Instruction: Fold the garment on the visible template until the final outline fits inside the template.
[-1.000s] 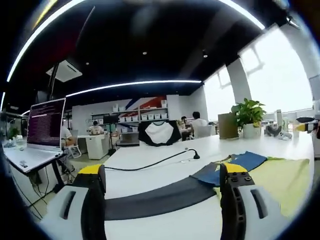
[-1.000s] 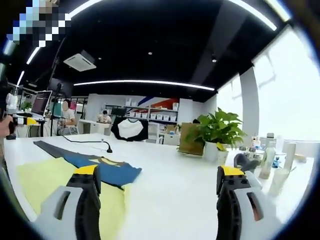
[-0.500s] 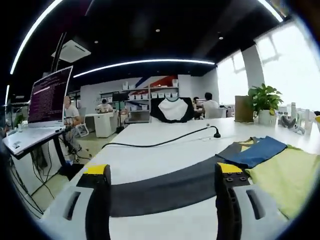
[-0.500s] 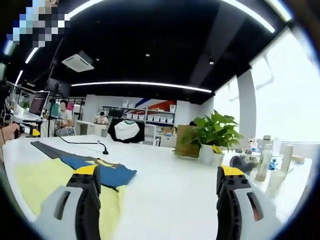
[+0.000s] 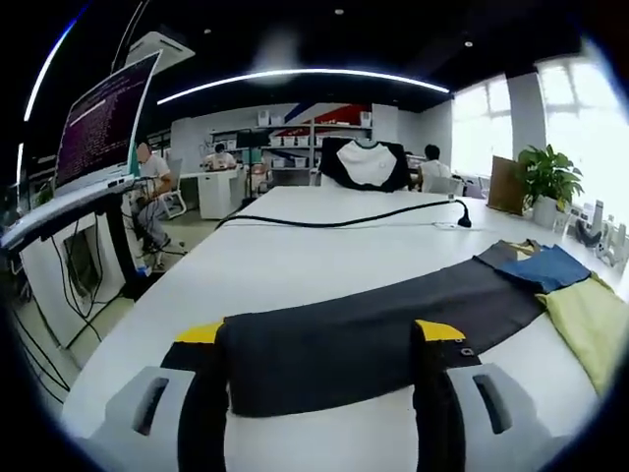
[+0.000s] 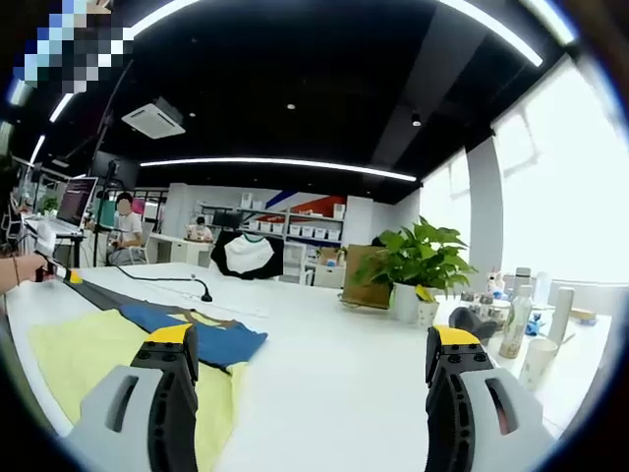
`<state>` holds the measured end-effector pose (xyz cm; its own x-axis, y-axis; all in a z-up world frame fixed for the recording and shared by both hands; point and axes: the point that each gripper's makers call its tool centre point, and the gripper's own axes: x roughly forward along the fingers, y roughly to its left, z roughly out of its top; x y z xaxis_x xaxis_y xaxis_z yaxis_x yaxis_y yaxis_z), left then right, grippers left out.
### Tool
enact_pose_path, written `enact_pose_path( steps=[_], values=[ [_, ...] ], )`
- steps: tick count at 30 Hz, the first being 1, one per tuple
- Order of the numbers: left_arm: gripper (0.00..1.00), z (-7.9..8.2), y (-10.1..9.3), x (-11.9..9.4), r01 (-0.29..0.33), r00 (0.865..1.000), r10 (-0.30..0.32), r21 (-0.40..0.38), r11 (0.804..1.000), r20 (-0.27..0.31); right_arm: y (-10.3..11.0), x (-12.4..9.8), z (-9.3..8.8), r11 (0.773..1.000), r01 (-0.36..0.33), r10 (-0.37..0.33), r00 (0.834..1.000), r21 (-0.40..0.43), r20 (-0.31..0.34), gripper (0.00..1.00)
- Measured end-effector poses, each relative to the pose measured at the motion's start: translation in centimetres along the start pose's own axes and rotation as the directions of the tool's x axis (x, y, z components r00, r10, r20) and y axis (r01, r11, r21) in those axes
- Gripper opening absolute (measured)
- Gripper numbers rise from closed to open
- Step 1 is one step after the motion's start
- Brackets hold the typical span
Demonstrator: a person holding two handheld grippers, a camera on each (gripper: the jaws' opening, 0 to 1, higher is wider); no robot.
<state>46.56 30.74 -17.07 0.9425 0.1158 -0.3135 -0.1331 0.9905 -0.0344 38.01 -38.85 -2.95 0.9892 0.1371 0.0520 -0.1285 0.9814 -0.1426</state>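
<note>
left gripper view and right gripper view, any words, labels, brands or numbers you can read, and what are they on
None can be read.
Monitor: rows of pale text on a dark screen, too small and blurred to read.
Shelf boxes: any labels are too small to tell.
Garment: dark sleeve, blue and yellow parts, no print that I can make out.
Bottles: labels too blurred to read.

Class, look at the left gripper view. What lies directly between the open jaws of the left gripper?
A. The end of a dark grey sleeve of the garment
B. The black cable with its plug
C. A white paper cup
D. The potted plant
A: the dark grey sleeve stretches across the white table and its end sits between the jaws of the left gripper, which stand apart.
</note>
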Motion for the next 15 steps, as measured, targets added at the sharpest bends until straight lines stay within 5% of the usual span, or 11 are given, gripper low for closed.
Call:
enact_pose_path(
  steps=[3, 10, 15],
  values=[
    [0.71, -0.3, -0.1, 0.5, 0.014, 1.0, -0.014, -0.035, 0.999, -0.01, 0.2, 0.0, 0.4, 1.0, -0.009, 0.009, 1.0, -0.005, 0.002, 0.99],
    [0.64, -0.9, 0.1, 0.9, -0.007, 1.0, 0.008, 0.039, 0.999, -0.017, -0.4, -0.4, 1.0, 1.0, 0.007, -0.007, 1.0, -0.003, 0.014, 0.99],
    [0.51, -0.7, 1.1, 1.1, -0.081, 0.996, 0.082, 0.024, 0.996, -0.034, -0.2, -0.7, 0.4, 1.0, -0.004, 0.003, 1.0, -0.017, -0.015, 0.99]
  ],
)
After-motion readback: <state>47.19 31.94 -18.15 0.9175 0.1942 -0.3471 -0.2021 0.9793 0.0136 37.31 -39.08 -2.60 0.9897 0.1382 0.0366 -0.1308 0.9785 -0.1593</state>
